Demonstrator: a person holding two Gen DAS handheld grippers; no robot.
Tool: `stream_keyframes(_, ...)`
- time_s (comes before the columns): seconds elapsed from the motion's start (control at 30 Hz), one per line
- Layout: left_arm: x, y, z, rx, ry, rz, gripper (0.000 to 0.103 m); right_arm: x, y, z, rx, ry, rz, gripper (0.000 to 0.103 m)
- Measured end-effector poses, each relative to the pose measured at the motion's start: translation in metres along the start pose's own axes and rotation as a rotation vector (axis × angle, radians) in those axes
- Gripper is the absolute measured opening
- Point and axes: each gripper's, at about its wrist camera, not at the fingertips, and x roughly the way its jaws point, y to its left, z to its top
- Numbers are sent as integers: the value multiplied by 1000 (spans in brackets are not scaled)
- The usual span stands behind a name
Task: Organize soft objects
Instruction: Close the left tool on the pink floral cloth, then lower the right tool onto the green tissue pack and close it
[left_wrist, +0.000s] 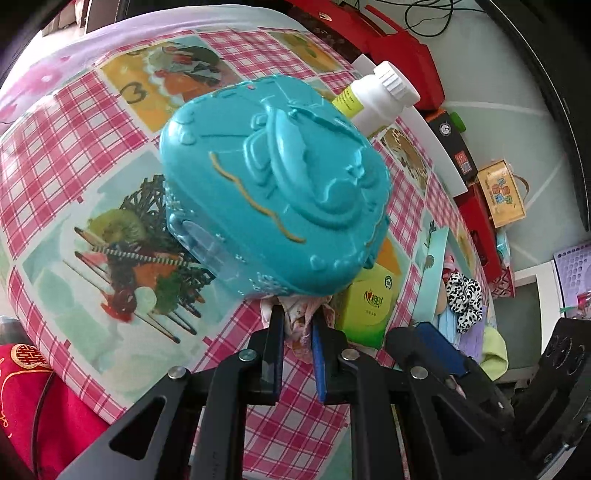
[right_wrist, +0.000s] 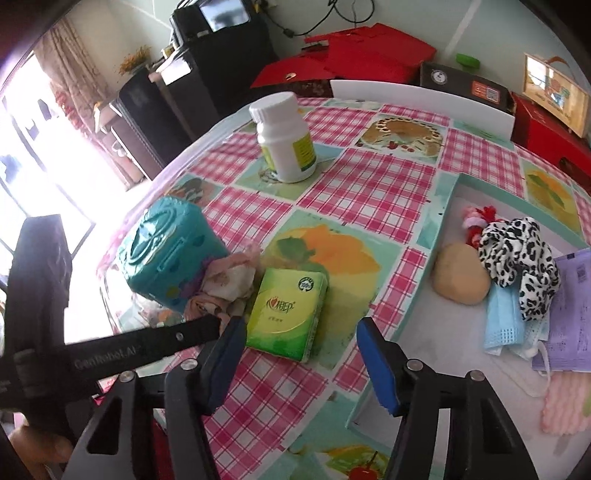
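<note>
My left gripper (left_wrist: 298, 325) is shut on a crumpled pale pink cloth (left_wrist: 301, 317) that lies against the base of a teal plastic box (left_wrist: 277, 184). The right wrist view shows the same cloth (right_wrist: 229, 280) between the teal box (right_wrist: 166, 251) and a green tissue pack (right_wrist: 288, 314), with the left gripper's finger (right_wrist: 177, 338) reaching it. My right gripper (right_wrist: 299, 354) is open and empty above the tablecloth. A shallow teal-rimmed tray (right_wrist: 443, 206) at the right holds a black-and-white scrunchie (right_wrist: 517, 254), a tan sponge (right_wrist: 461, 280), a blue face mask (right_wrist: 506, 325) and a pink cloth (right_wrist: 565, 406).
A white pill bottle (right_wrist: 286, 140) stands at the back of the checked table (right_wrist: 369, 184). Red boxes (right_wrist: 351, 59) and a dark box (right_wrist: 465, 85) lie beyond the table's far edge. A purple packet (right_wrist: 572, 314) lies in the tray.
</note>
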Motion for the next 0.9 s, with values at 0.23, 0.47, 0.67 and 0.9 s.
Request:
stream_keyframes(0.23,-2,9,2,-25,16,-30,14,13,14,-3,-62,44,-22,66)
stream_keyframes(0.47,-7,16,2,-28,16,-29,14,22,23,-6,-93,74,-33,66)
stream_keyframes(0.67,-5,11,1,-32,18,-29,14,29,26,-5,-94,84,-61,66)
stream_keyframes(0.9,-4,10,0,-36,17,-29,14,38,28,-2,-94,95,-78,66)
